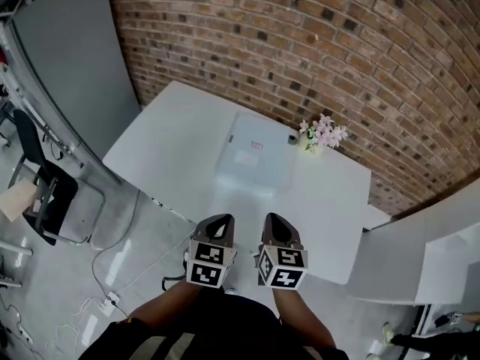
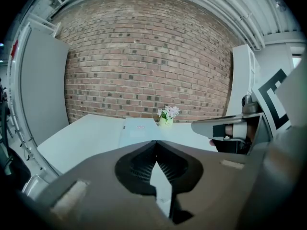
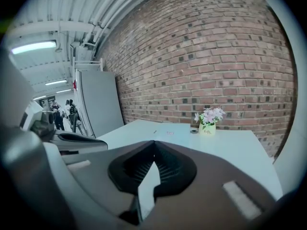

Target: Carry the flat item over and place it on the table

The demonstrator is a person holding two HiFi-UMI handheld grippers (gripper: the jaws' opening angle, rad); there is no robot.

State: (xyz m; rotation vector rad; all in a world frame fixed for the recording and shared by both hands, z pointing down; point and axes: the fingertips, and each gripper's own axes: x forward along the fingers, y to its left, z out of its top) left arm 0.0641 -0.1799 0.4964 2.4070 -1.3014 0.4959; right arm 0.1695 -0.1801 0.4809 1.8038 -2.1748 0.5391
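A flat pale-blue sheet-like item (image 1: 253,160) lies on the white table (image 1: 165,141), in front of the brick wall. The same item (image 2: 137,128) shows far ahead in the left gripper view and, fainter, in the right gripper view (image 3: 168,132). My left gripper (image 1: 219,220) and right gripper (image 1: 274,217) hang side by side over the table's near edge, well short of the item. Both are shut with tips touching and nothing between them: left (image 2: 156,143), right (image 3: 153,143).
A small pot of pink flowers (image 1: 322,135) and a tiny dark object (image 1: 292,138) stand by the item's far right corner. A grey panel (image 1: 71,58) and a black chair (image 1: 45,190) are at the left, cables (image 1: 112,298) on the floor, and white boards (image 1: 427,261) at the right.
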